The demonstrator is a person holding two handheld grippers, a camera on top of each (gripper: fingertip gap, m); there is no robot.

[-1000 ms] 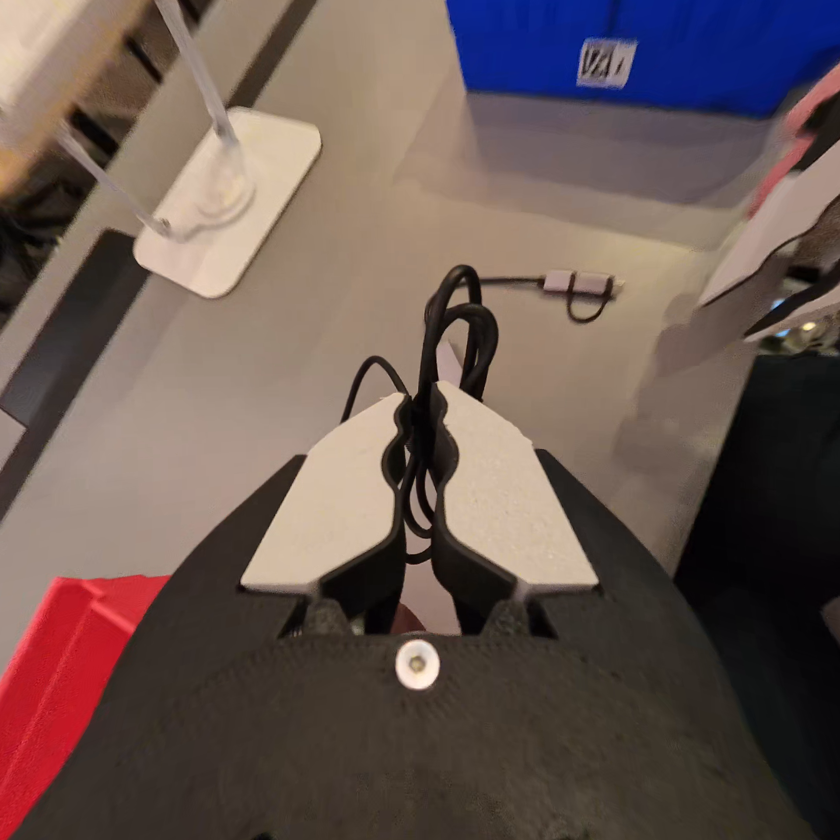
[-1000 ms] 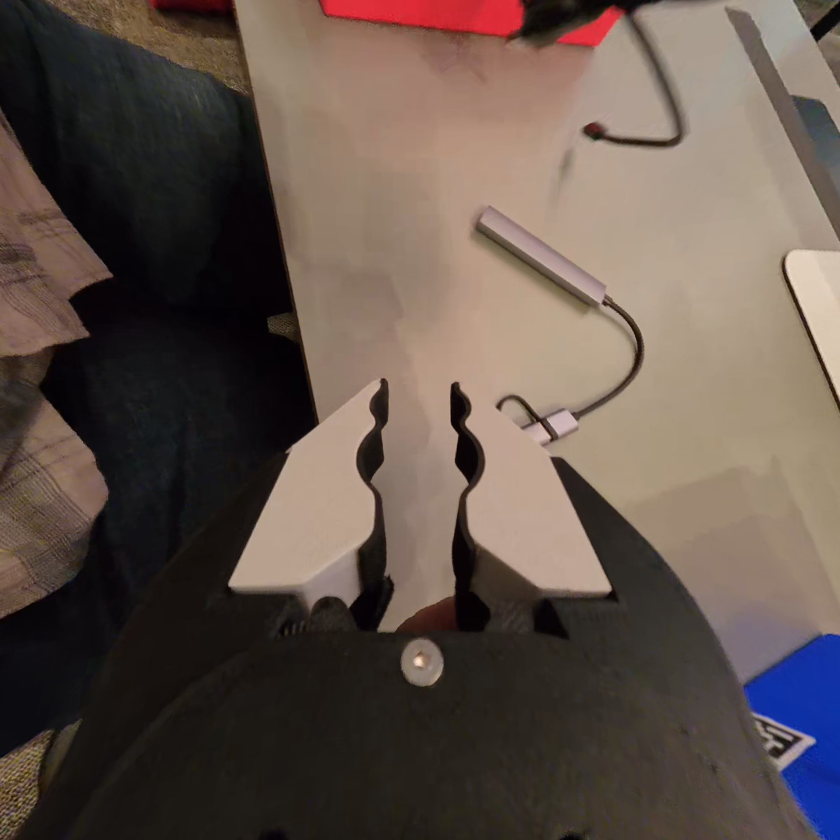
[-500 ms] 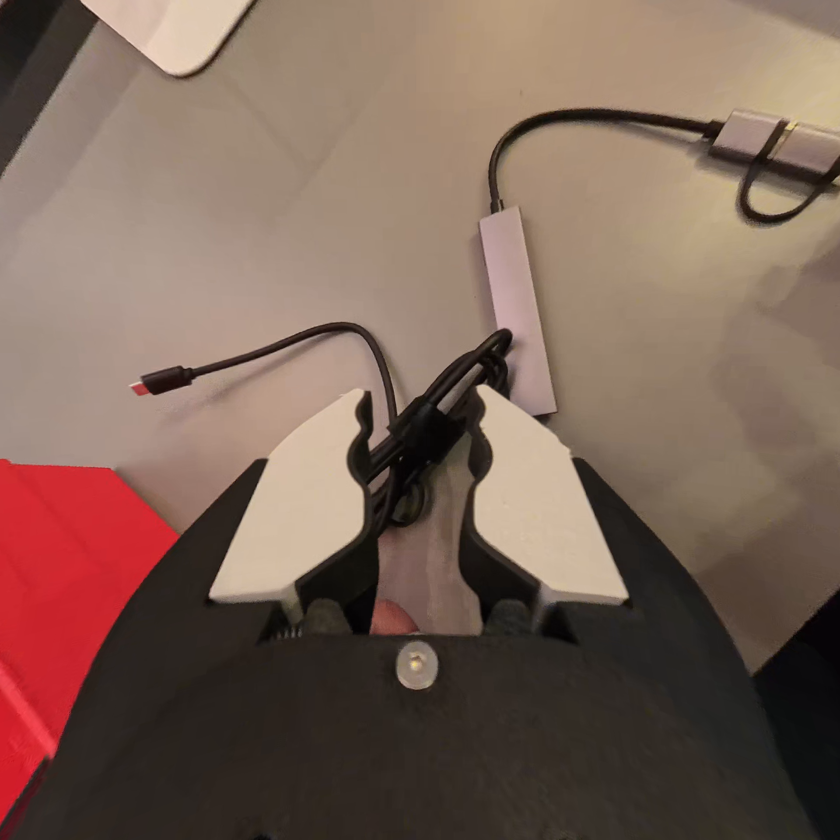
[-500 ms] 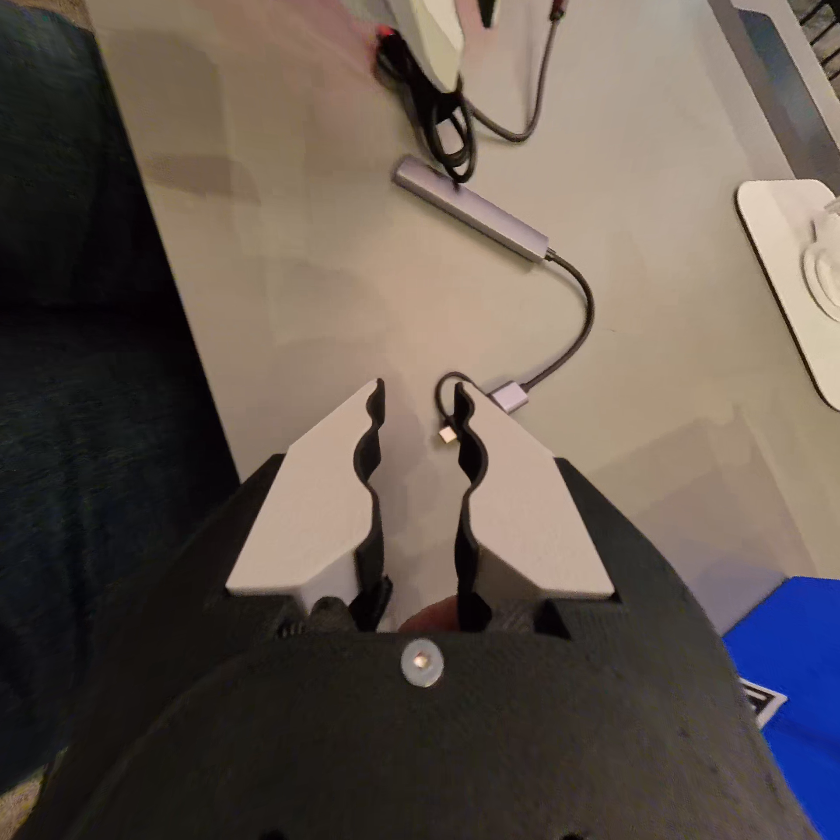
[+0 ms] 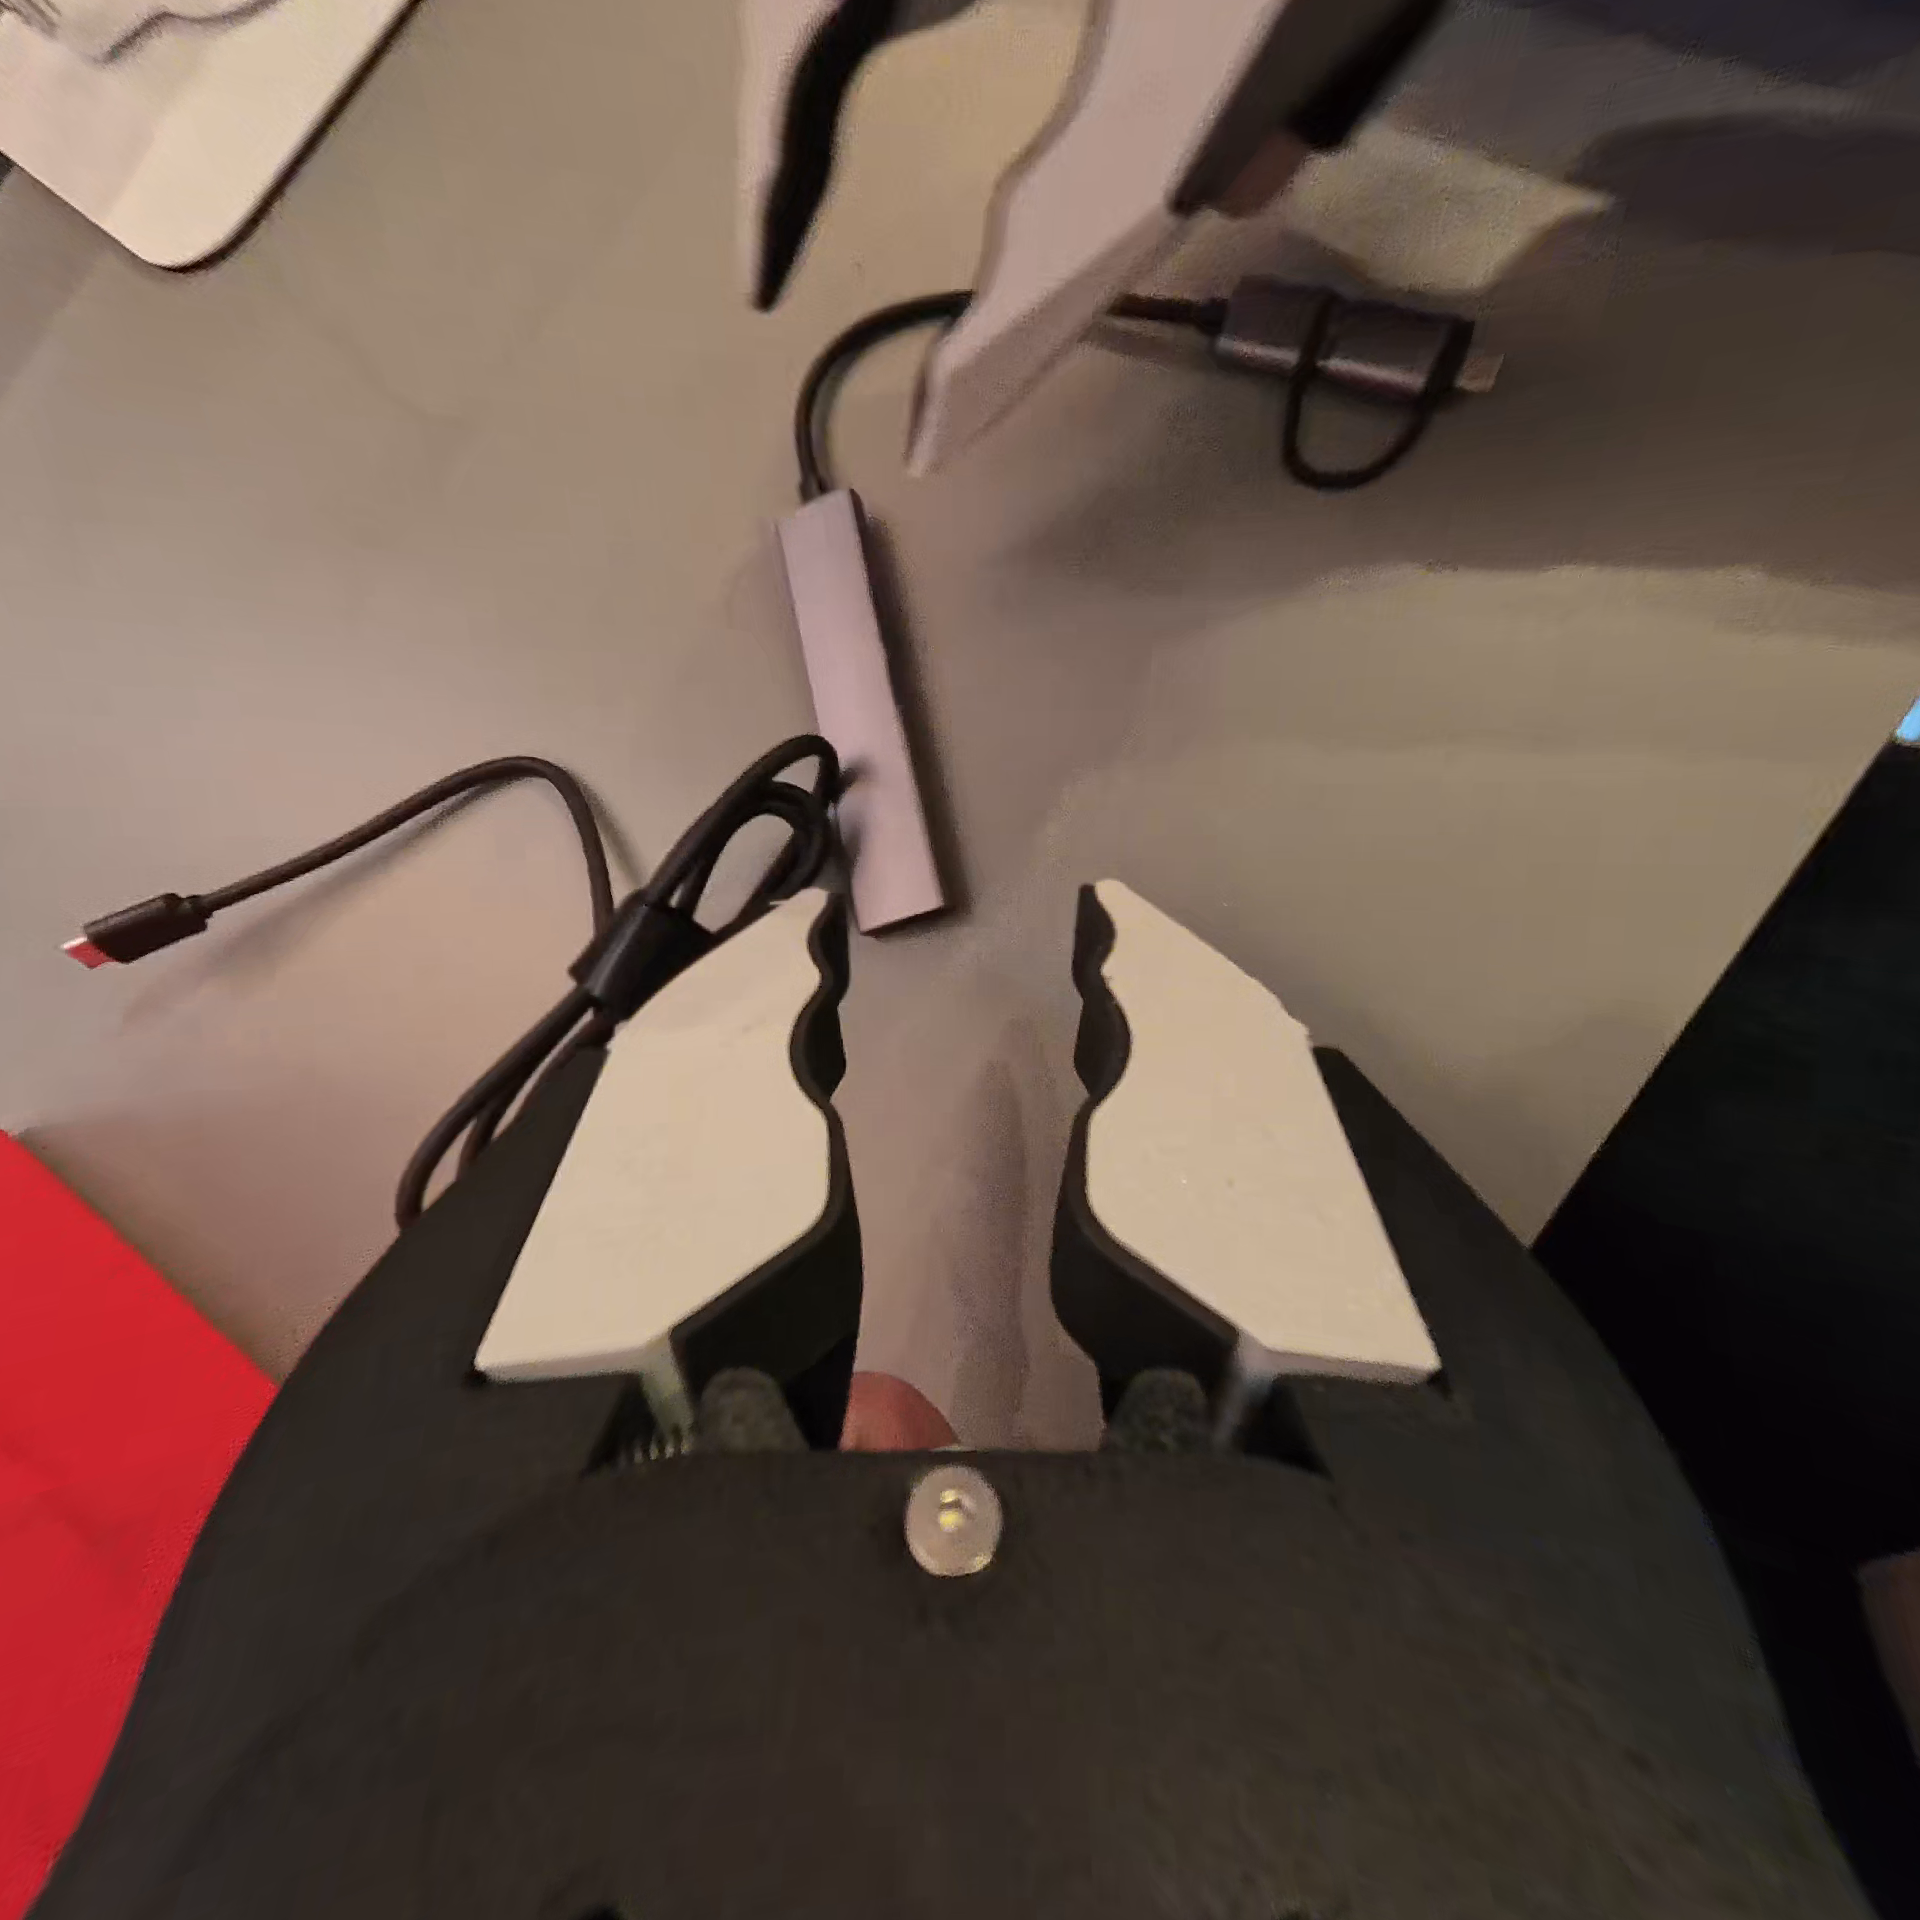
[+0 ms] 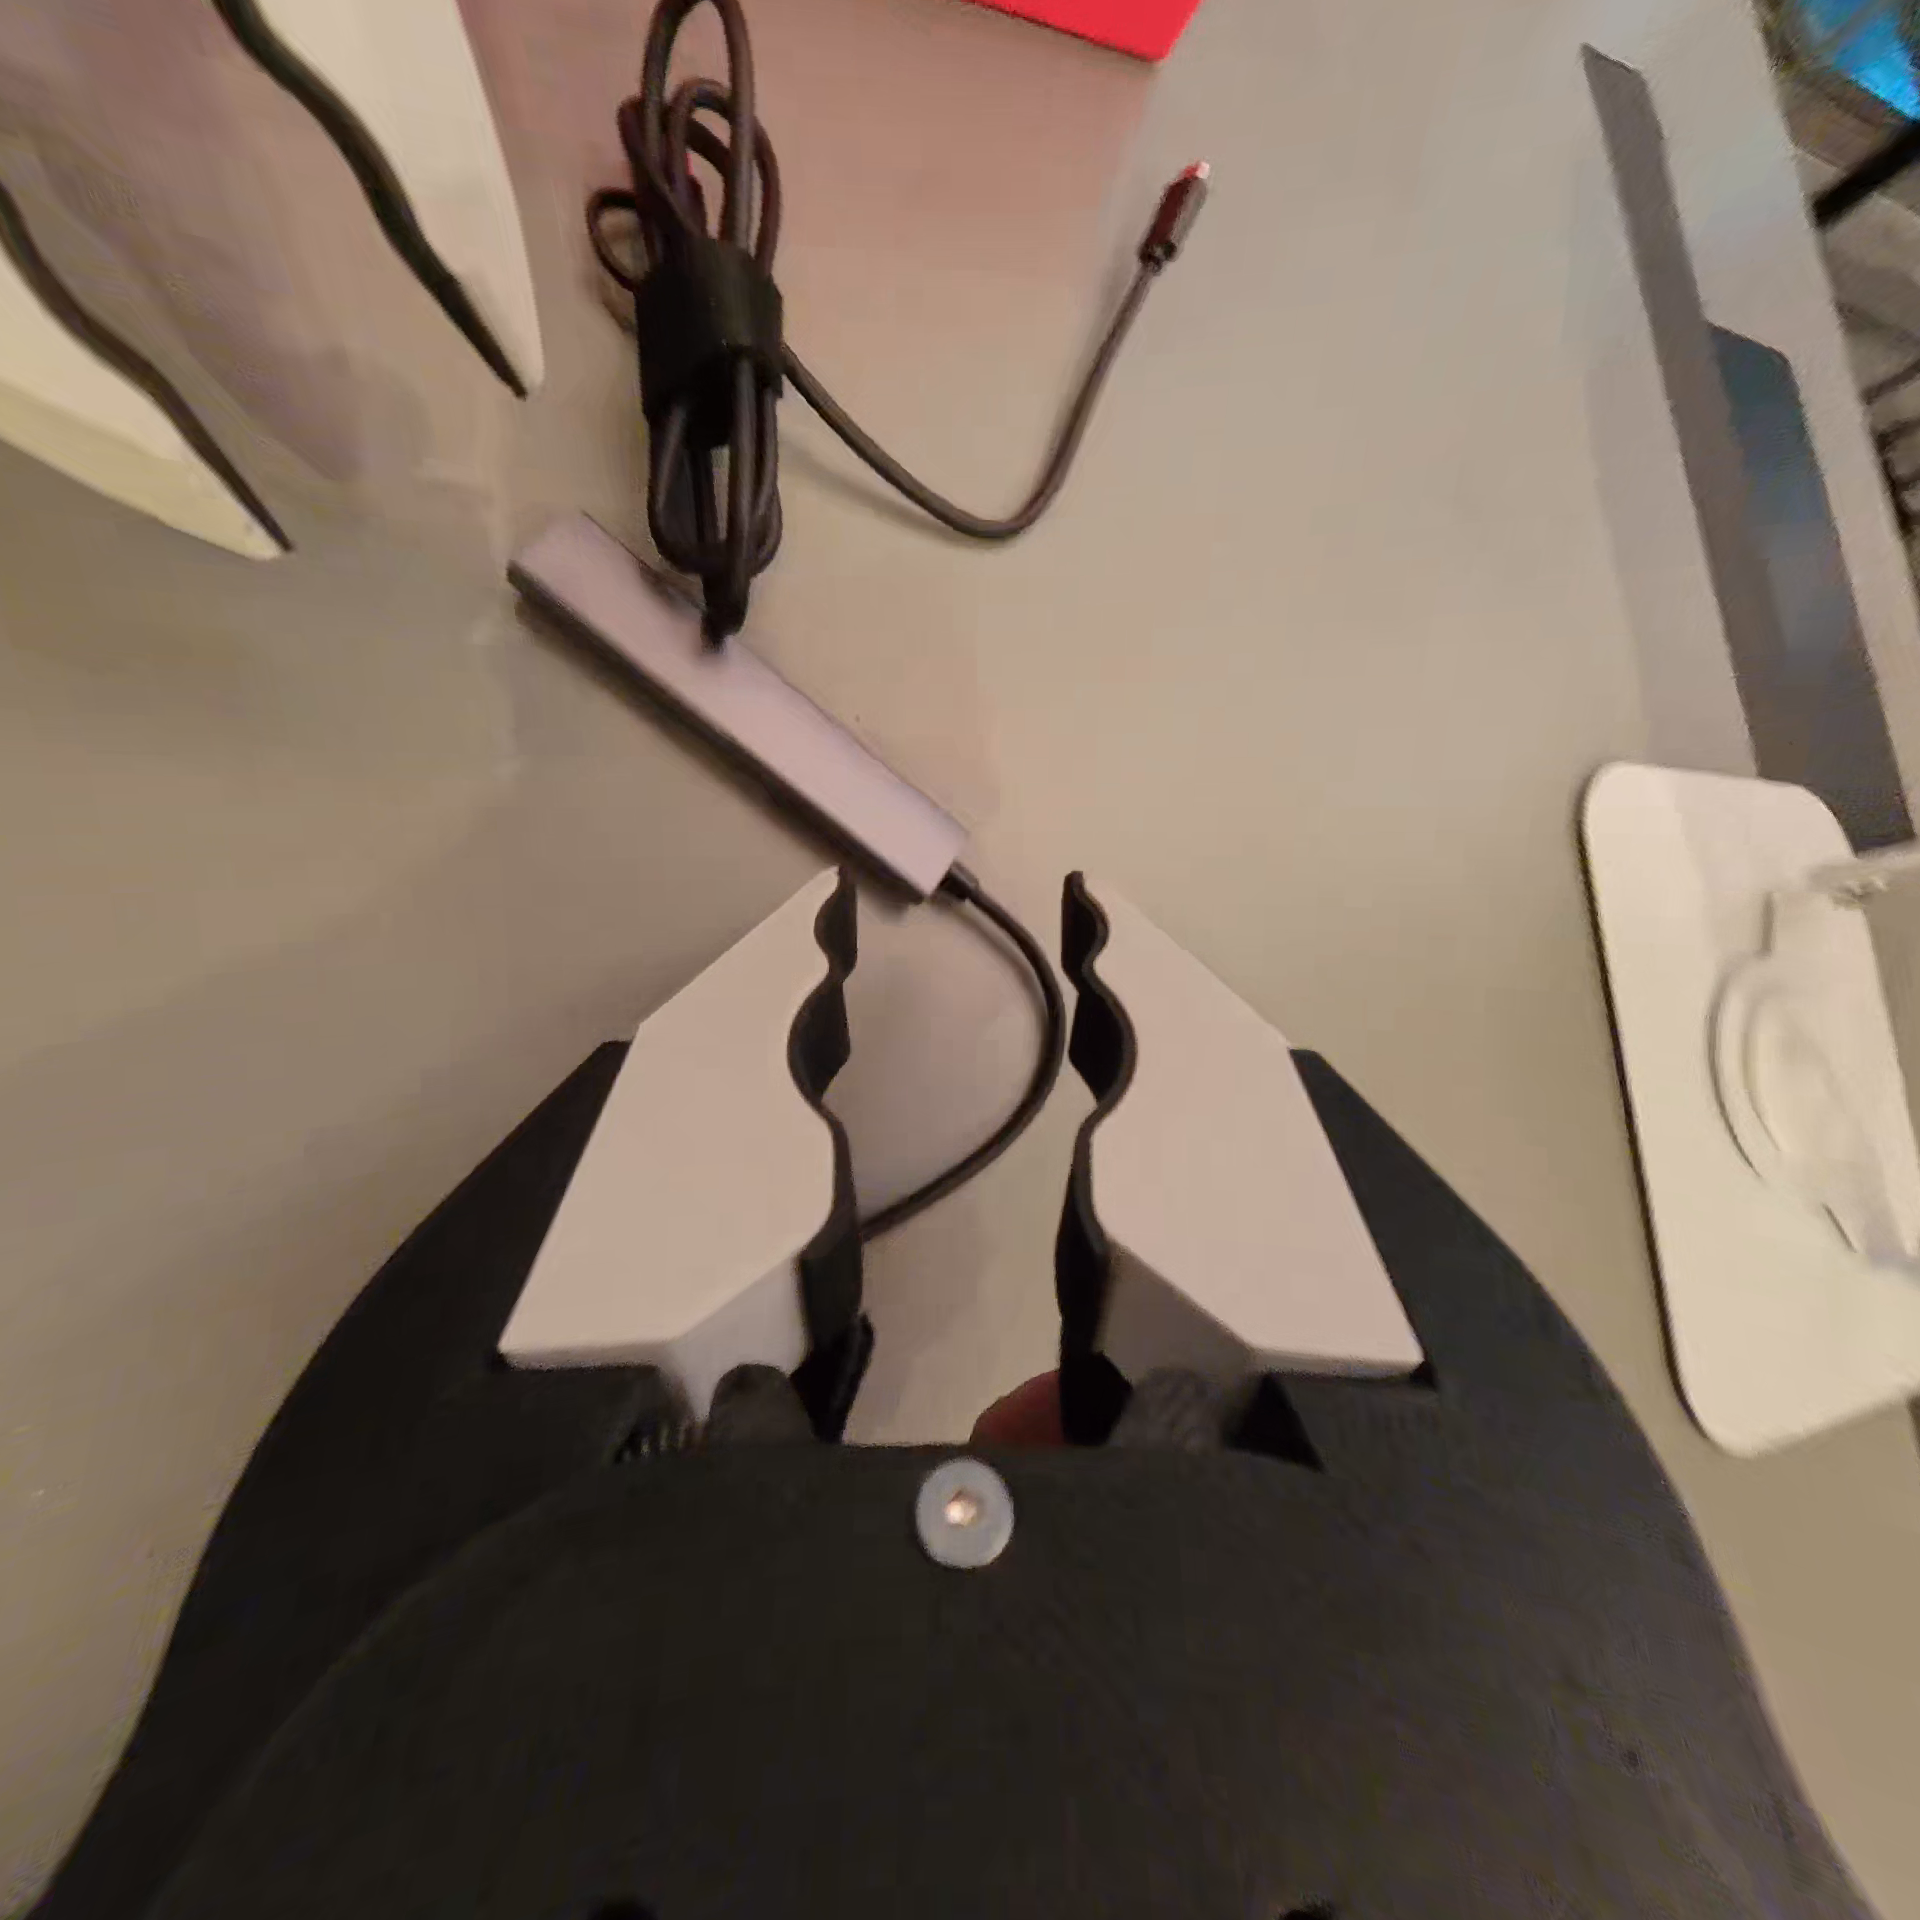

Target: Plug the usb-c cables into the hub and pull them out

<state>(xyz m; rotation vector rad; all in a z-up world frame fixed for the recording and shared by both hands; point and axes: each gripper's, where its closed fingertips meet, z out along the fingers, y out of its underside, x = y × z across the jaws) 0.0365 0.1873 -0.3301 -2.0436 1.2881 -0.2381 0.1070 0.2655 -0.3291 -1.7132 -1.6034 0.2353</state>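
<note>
Left claw [image 5: 951,904] now released, empty; bundled USB-C cable [image 5: 665,914] dropped onto surface [image 5: 364,540], loop touching hub [image 5: 862,717]. Right claw [image 6: 956,894] spread, advanced over hub's tail cable [image 6: 1023,1039].

One grey hub [image 6: 727,707] lies on the tabletop [image 6: 1299,623], one bundled black usb-c cable [image 6: 707,416] beside it. Two grippers [image 5: 956,935] [image 6: 956,914] show, one white pad [image 6: 1766,1091], one red bin [image 5: 104,1403].
</note>
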